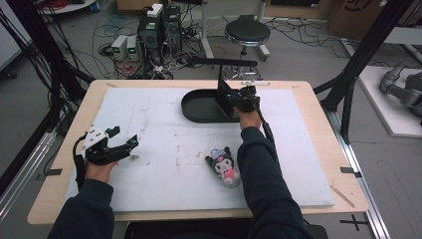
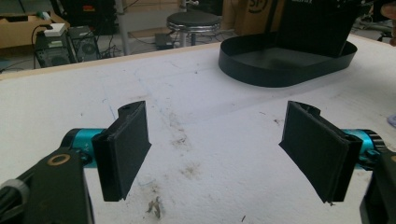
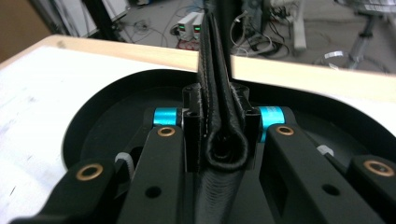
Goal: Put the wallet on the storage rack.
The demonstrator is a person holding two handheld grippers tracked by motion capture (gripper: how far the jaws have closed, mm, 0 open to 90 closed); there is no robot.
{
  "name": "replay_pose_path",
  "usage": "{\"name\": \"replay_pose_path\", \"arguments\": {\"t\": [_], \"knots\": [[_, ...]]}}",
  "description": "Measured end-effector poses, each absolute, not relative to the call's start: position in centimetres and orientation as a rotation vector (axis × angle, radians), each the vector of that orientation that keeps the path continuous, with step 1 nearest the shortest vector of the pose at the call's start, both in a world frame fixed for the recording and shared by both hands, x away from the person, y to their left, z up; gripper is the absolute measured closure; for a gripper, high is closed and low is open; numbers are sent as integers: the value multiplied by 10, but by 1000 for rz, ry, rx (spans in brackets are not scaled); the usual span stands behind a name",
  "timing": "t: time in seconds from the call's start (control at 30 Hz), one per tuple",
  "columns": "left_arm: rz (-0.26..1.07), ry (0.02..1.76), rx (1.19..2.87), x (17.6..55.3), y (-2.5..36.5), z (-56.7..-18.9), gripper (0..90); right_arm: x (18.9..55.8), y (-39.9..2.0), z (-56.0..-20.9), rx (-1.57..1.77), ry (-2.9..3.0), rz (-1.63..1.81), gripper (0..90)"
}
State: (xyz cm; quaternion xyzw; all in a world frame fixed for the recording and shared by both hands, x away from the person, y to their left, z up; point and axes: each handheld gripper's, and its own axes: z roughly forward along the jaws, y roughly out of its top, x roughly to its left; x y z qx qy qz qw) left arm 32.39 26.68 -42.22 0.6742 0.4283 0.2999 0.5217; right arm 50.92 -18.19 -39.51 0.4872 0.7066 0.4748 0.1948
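**Item: black bag held over tray, soft toy waiting on mat**

Right gripper (image 3: 219,140): jaws closed tight on the rolled, stitched black leather-like edge (image 3: 223,116) of an upright black bag (image 1: 225,99), pinched between the two pads. Held at the far middle of the table, over the shallow oval black tray (image 1: 199,107); grip on the rim judged to keep the bag standing and its mouth steady for filling.

Left gripper (image 1: 121,143): jaws spread wide, nothing between them, pads (image 2: 125,149) parted above bare mat. Hovering low at the near left, well apart from bag and tray; judged free for the next pick.

Small plush doll, black hood, white face, pink body (image 1: 224,167): lying on the white foam mat (image 1: 164,149), near the front edge, just beside the right forearm (image 1: 259,159). Untouched by either gripper; likely the piece meant for the bag.

Wooden table edge (image 1: 318,114): framing the mat on all sides.
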Motion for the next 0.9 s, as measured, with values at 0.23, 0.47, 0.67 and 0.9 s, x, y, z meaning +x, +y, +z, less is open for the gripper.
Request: {"name": "replay_pose_path", "arguments": {"t": [0.23, 0.47, 0.67, 0.9], "knots": [[719, 1024, 1619, 325, 265, -423, 231, 511, -175, -400, 1348, 2000, 1380, 780], [722, 1025, 1616, 324, 267, -422, 231, 511, -168, -407, 1287, 2025, 1199, 720], [720, 1026, 1617, 324, 267, -422, 231, 513, -177, -407, 1252, 2030, 1030, 511], [717, 1026, 1620, 324, 266, -422, 232, 517, -189, -414, 1304, 2056, 864, 356]]}}
